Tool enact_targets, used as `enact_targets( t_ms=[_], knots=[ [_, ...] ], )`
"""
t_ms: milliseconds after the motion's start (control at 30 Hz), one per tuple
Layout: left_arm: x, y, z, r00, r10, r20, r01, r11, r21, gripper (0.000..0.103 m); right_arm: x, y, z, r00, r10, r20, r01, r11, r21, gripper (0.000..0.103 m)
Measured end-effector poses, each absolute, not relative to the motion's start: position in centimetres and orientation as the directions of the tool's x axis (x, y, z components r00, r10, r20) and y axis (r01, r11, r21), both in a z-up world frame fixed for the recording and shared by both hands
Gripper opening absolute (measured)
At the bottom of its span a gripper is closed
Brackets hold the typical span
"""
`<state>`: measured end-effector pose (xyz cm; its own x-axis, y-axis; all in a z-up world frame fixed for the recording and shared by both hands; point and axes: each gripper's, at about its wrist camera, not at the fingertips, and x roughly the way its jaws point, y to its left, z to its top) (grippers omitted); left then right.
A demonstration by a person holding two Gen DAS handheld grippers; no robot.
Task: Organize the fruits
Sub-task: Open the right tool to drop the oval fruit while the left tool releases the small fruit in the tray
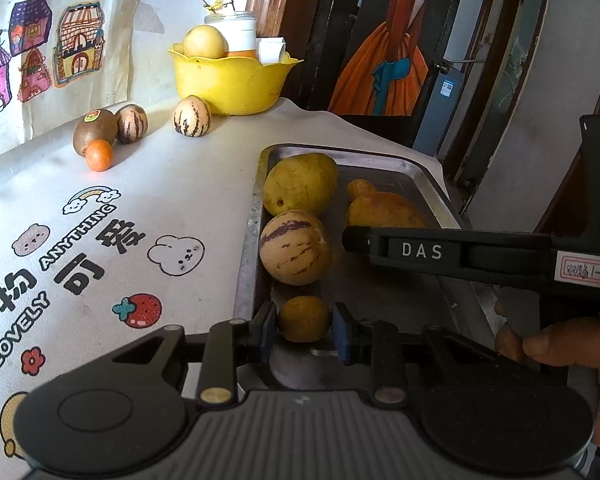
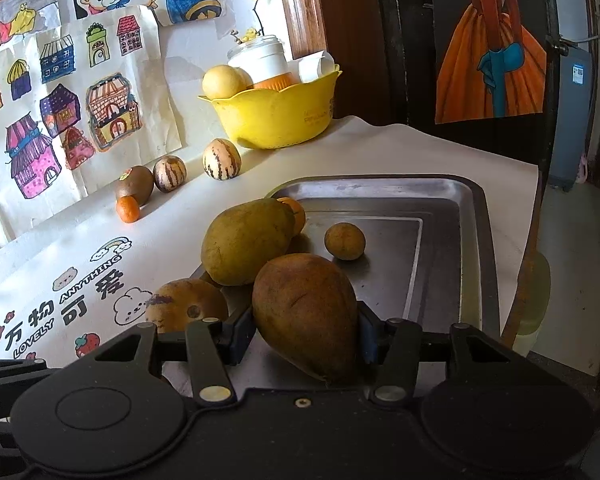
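Resting in a steel tray [image 2: 452, 200] on the counter [image 1: 172, 184]: five fruits, counting across both views. Gripping a small round yellow-brown fruit [image 1: 303, 319] at the tray's near end, left gripper [image 1: 303, 330] with jaws nearly shut on it. Clamping a large brown pear-shaped fruit [image 2: 306, 314] over the tray, right gripper [image 2: 300, 330], jaws partly open around its width. Lying beside these, one big greenish fruit [image 1: 300, 184] and one striped melon [image 1: 294, 249]; half-hiding behind the greenish one, an orange fruit [image 2: 294, 210]. Sitting loose on the counter: two striped fruits, one kiwi [image 1: 94, 130], one small orange [image 1: 99, 155]. Standing behind, one yellow bowl [image 1: 232, 84], contents partly hidden.
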<state>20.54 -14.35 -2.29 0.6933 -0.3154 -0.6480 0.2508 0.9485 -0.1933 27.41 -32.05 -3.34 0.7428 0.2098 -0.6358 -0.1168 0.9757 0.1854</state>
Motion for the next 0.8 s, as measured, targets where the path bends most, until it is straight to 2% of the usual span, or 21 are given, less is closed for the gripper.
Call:
enact_targets(
  t_ms=[67, 233, 367, 467, 533, 633, 700, 800],
  knots=[
    [20.4, -14.2, -2.2, 0.694, -0.321, -0.644, 0.259, 0.947, -0.192, 0.035, 27.3, -32.1, -3.2, 0.749, 0.203, -0.630, -0.111, 0.977, 0.182, 0.057],
    [19.6, -13.8, -1.5, 0.706, -0.338, -0.622, 0.274, 0.941, -0.201, 0.051, 26.7, -32.9, -2.3, 0.770, 0.194, -0.607, -0.091, 0.976, 0.196, 0.064],
    [18.8, -13.2, -0.5, 0.726, -0.328, -0.605, 0.260, 0.945, -0.201, 0.058, 25.8, -33.4, -0.8, 0.796, 0.178, -0.578, -0.078, 0.978, 0.193, 0.071],
    [18.1, -12.4, 0.4, 0.743, -0.316, -0.590, 0.233, 0.948, -0.215, 0.073, 24.6, -33.7, 0.8, 0.819, 0.167, -0.549, -0.066, 0.978, 0.198, 0.078],
    [17.6, -11.7, 1.3, 0.759, -0.301, -0.577, 0.204, 0.952, -0.229, 0.087, 23.6, -33.9, 2.1, 0.836, 0.157, -0.525, -0.062, 0.979, 0.194, 0.088],
    [16.9, -10.7, 2.8, 0.769, -0.291, -0.570, 0.184, 0.954, -0.238, 0.097, 21.8, -34.1, 4.5, 0.851, 0.145, -0.504, -0.067, 0.983, 0.171, 0.098],
    [16.2, -9.8, 4.1, 0.780, -0.278, -0.561, 0.169, 0.956, -0.239, 0.101, 20.3, -34.1, 6.5, 0.860, 0.139, -0.492, -0.079, 0.987, 0.141, 0.102],
    [15.4, -8.4, 6.2, 0.785, -0.279, -0.553, 0.161, 0.954, -0.253, 0.102, 17.6, -34.2, 9.8, 0.873, 0.123, -0.473, -0.101, 0.992, 0.072, 0.102]
  ],
)
